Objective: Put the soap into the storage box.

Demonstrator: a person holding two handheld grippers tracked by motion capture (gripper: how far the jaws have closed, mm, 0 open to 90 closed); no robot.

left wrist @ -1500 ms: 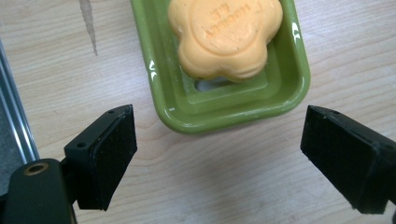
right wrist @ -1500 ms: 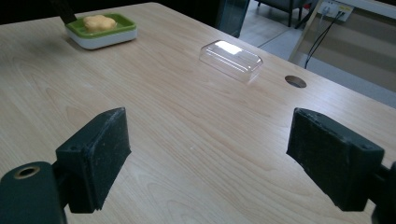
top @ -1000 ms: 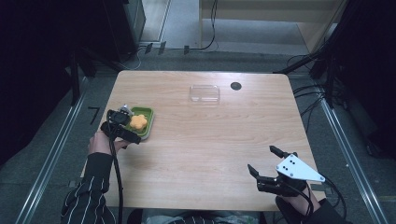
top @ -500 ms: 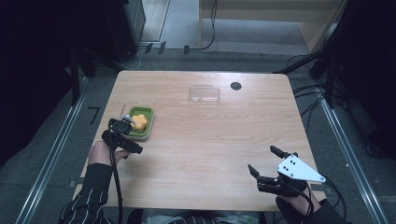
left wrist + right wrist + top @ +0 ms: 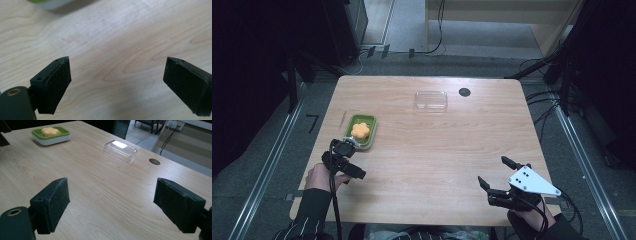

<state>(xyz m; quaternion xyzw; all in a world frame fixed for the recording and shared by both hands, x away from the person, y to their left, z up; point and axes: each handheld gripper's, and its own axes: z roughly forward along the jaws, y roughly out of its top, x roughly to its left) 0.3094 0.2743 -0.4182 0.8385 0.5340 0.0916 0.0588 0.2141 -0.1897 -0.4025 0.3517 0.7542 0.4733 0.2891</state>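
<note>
**Left tongs wide beside the soap dish**

While the left tongs (image 5: 346, 150) gape wide over bare counter (image 5: 432, 150), nothing between them, the orange soap (image 5: 360, 130) lies in the green dish (image 5: 371, 120) just beyond. Well apart from the dish, the right tongs (image 5: 494, 175) stand wide and empty. A clear lid (image 5: 431, 100) rests farther back.

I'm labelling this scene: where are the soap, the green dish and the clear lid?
soap (image 5: 360, 130), high view, its top.
green dish (image 5: 63, 131), right gripper view, its rim.
clear lid (image 5: 431, 100), high view, its flat top.
</note>
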